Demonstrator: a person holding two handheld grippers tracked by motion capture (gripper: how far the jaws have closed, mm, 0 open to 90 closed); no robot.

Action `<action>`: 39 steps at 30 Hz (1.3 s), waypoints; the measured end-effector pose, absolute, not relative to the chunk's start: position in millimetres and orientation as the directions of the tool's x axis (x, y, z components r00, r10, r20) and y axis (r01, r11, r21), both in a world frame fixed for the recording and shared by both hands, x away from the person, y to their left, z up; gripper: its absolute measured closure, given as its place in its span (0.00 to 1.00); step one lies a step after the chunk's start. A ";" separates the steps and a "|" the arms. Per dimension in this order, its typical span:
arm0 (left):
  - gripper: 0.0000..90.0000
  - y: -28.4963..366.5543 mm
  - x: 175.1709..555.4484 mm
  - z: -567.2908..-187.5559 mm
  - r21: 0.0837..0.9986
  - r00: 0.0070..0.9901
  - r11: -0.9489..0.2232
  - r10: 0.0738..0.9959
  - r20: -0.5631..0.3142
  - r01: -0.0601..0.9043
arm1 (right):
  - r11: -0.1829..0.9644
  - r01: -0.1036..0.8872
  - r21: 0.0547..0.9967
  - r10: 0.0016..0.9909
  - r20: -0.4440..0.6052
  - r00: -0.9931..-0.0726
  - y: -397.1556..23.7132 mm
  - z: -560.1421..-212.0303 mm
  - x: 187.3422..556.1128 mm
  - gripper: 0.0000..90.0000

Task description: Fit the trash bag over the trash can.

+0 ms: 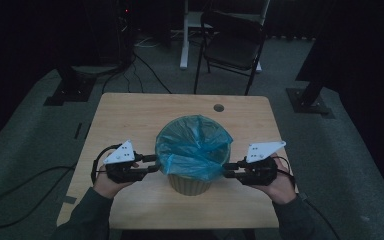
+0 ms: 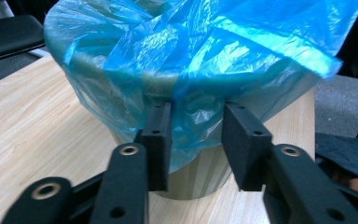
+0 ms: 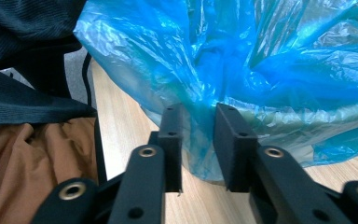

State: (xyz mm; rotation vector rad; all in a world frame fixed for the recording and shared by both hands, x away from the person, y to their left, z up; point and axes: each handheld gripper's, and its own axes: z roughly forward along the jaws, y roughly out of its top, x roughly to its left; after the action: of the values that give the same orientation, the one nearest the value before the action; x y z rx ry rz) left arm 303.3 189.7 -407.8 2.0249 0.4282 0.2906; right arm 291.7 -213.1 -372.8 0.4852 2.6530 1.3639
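While the person's hands came in from the near edge of the wooden table (image 1: 130, 115), the work in hand looked like fitting a blue plastic bag (image 1: 192, 145) over the rim of a small pale bin (image 1: 190, 185), which stood near the middle of the table, slightly toward the person. From the high view, the bag already lined the bin and most of its edge was folded down over the rim, though the film lay crumpled and slack, with a loose flap drooping on the near side. The left gripper (image 1: 152, 162) sat at the bin's left side; in the left gripper view its 2 jaws stood moderately apart, with the bag's hanging skirt (image 2: 191, 112) between them and no clear pinch yet. The right gripper (image 1: 228, 170) sat at the bin's right side; in the right gripper view its jaws were narrower, with a bunched fold of film (image 3: 198, 130) between them, though I could not tell whether the pads actually pressed on it. By my judgement the task was well along: the bag was in and draped, and what remained was to pull the skirt down evenly on both sides and smooth the slack flap.
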 end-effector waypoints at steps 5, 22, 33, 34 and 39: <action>0.83 184.6 303.7 -406.5 0.879 0.910 -0.447 0.413 0.036 0.168 | 0.544 0.220 0.810 0.327 0.037 -0.944 -211.5 -373.4 291.4 0.89; 0.99 182.3 301.9 -418.4 0.862 0.923 -0.475 0.384 0.023 0.176 | 0.581 0.207 0.787 0.280 0.045 -0.959 -203.0 -381.8 288.6 0.98; 0.99 183.3 303.5 -430.7 0.851 0.924 -0.486 0.382 0.000 0.201 | 0.598 0.213 0.773 0.260 0.065 -0.963 -198.2 -390.8 289.4 0.98; 0.99 183.3 303.5 -430.7 0.851 0.924 -0.486 0.382 0.000 0.201 | 0.601 0.213 0.770 0.259 0.065 -0.964 -197.7 -391.7 289.4 0.98; 0.99 180.7 303.6 -434.7 0.839 0.926 -0.505 0.378 0.006 0.201 | 0.609 0.218 0.763 0.258 0.070 -0.964 -196.5 -395.5 289.4 1.00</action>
State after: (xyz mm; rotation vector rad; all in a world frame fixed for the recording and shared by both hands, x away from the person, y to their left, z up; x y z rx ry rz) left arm 303.6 180.7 -434.7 2.1152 0.4119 0.2320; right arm 289.4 -196.5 -395.5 0.4105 2.7755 1.3061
